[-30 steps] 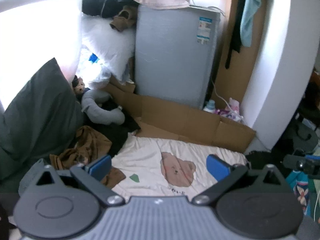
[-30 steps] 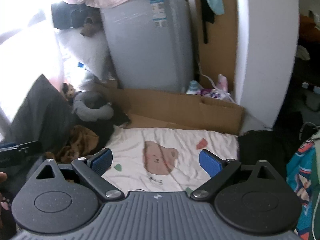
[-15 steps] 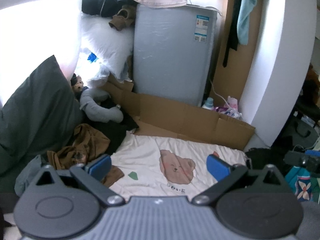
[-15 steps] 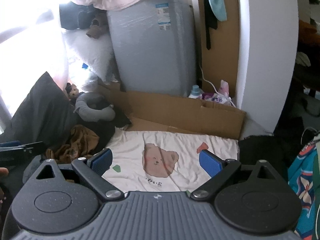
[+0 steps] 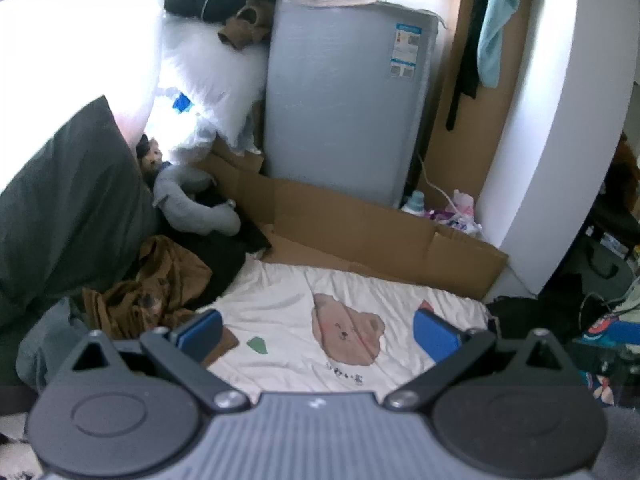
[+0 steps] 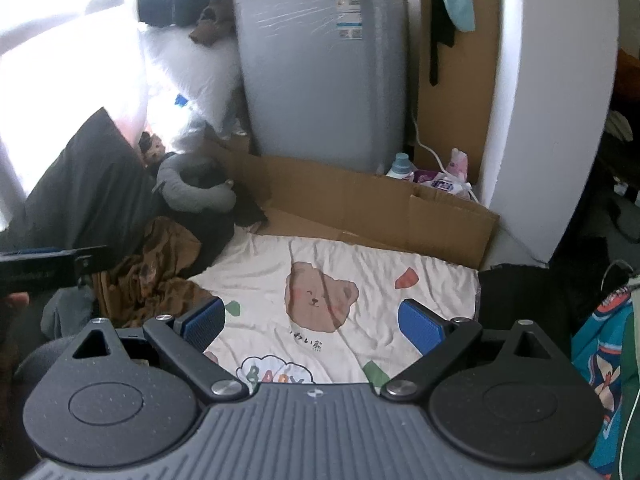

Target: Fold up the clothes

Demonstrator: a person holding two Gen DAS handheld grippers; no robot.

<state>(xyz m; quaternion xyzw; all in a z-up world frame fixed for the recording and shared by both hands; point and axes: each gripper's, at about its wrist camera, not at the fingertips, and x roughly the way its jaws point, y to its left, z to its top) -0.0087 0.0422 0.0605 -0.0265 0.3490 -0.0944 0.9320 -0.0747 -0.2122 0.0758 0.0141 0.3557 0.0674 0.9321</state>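
Hovering gripper (image 5: 318, 336) gaping, wrinkled bear-print cotton (image 5: 348, 328), crumpled brown garment (image 5: 160, 284)

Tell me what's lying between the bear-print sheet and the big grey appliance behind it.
Flattened brown cardboard fills that stretch, its far flap propped against the grey appliance and its near edge at the bear-print sheet. Both wrist views show it.

Both hand-held grippers are just hanging in the air, holding nothing. Left hand-held gripper (image 5: 318, 334) has its jaws spread wide, blue pads (image 5: 200, 334) facing each other across a big gap, tilted forward and down. Right hand-held gripper (image 6: 314, 322) is the same deal: jaws wide apart, blue pads (image 6: 420, 326) bare, aimed forward and down. In the right wrist view, the left one pokes in at the left edge, with a bit of the person's hand (image 6: 14, 300) under it.
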